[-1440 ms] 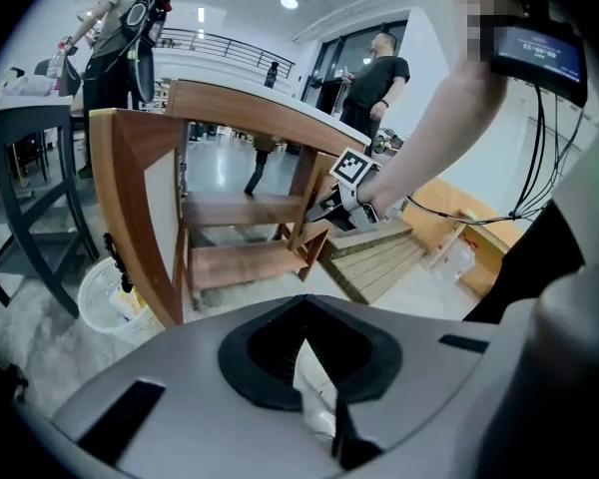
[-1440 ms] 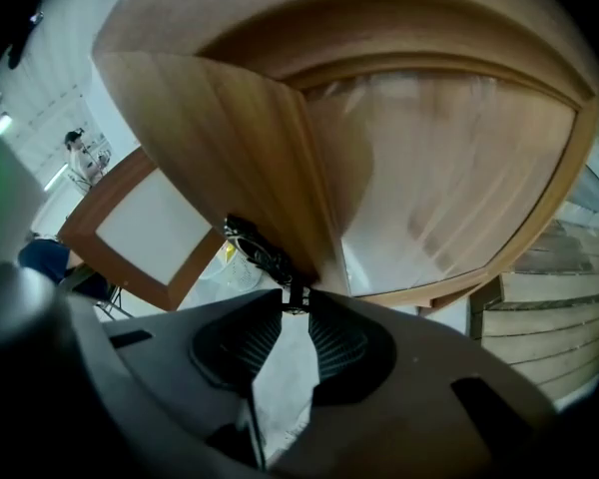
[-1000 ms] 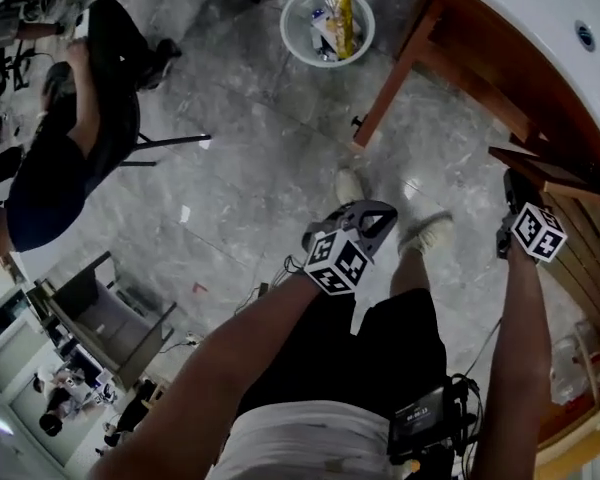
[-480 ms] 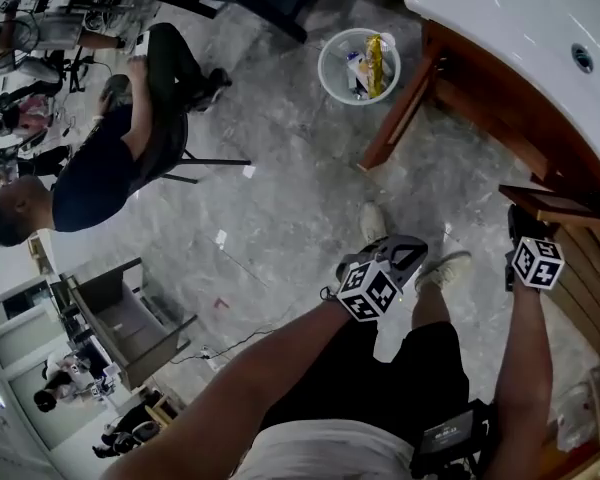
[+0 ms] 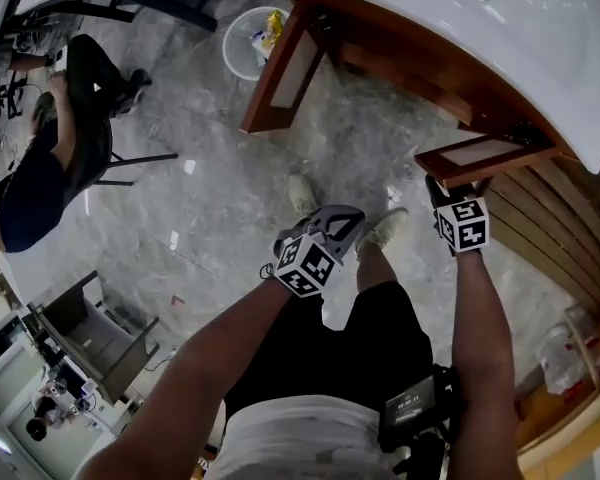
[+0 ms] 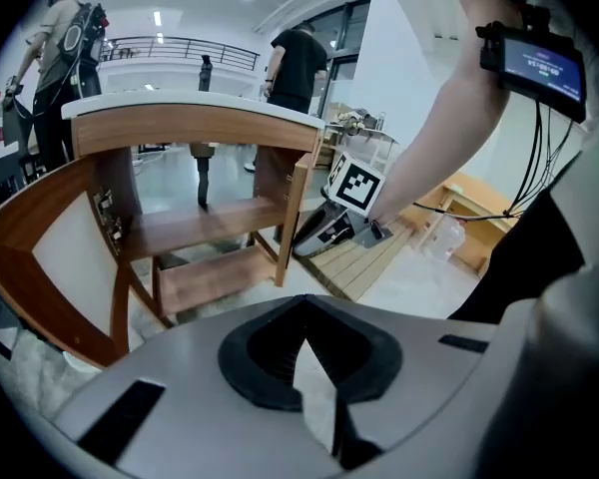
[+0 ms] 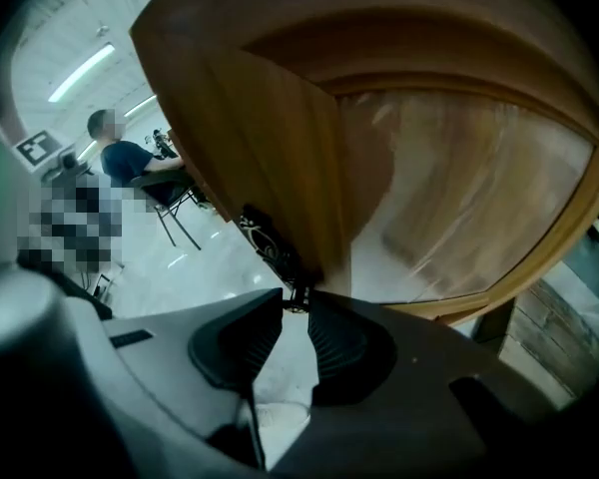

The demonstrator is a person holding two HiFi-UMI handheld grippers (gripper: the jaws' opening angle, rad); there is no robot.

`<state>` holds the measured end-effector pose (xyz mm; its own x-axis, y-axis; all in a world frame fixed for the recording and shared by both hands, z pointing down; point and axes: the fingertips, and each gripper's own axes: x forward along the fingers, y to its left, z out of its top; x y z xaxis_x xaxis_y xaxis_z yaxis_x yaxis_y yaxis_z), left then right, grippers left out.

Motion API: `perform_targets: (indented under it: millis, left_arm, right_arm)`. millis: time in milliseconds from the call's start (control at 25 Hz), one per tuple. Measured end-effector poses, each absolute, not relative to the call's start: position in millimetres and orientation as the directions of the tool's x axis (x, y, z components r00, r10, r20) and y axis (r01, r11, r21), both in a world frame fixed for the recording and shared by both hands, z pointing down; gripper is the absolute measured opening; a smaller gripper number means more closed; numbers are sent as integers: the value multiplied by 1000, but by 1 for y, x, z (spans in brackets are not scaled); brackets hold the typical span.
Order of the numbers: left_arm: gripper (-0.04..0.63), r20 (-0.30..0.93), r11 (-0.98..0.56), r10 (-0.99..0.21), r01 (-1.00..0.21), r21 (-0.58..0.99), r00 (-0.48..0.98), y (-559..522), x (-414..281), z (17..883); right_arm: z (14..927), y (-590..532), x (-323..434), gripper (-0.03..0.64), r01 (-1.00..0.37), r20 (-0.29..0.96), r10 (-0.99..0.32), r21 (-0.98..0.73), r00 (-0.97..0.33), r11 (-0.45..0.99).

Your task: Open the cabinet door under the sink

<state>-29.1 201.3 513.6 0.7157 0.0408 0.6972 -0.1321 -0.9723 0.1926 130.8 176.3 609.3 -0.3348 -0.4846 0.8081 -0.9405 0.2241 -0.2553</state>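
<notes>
The wooden cabinet under the white sink [image 5: 510, 28] has both doors swung out. The right door [image 5: 480, 154] has a pale panel, and its free edge carries a dark ornate handle [image 7: 267, 244]. My right gripper [image 5: 450, 190] is at that edge, its jaws closed on the lower end of the handle [image 7: 296, 297]. The left door [image 5: 285, 68] stands wide open, also seen close by as the left door [image 6: 40, 267]. My left gripper [image 5: 342, 223] hangs over the floor in front of the cabinet, shut and empty. The left gripper view shows the cabinet's bare shelves [image 6: 205, 226].
A white bin [image 5: 250, 40] with rubbish stands left of the cabinet. A seated person [image 5: 50, 158] is at the far left on a chair. Wooden slats [image 5: 565, 238] lie right of my feet [image 5: 302, 193]. The marble floor [image 5: 220, 188] stretches to the left.
The right door has swung further out with my right gripper on its handle, and the wrist has rolled. My left gripper has drifted along with my body. The sink now fills the top of the view.
</notes>
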Motion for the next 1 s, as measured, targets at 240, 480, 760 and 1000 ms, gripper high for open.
perform_targets:
  millis: [240,480,760,1000]
  left_arm:
    - [9,696,-972,59,-118,203,716,223,-6,512]
    - [9,692,-973,77,-96,208,718,241,16,509]
    - [9,690,-977,93,-69,203,718,258,36,509]
    - [9,700,-978,107,-51,201,706,269,42,510]
  right_arm:
    - [612,216,137,89,-918,815,-443,-255,-373,303]
    - [614,258,149,89,-888,837,-375,-249,-398,385]
    - [618,305,178,90,-850,878,-291,-207,-380,484]
    - [617,329,207,91,-817,910,-246,-149,-334,557]
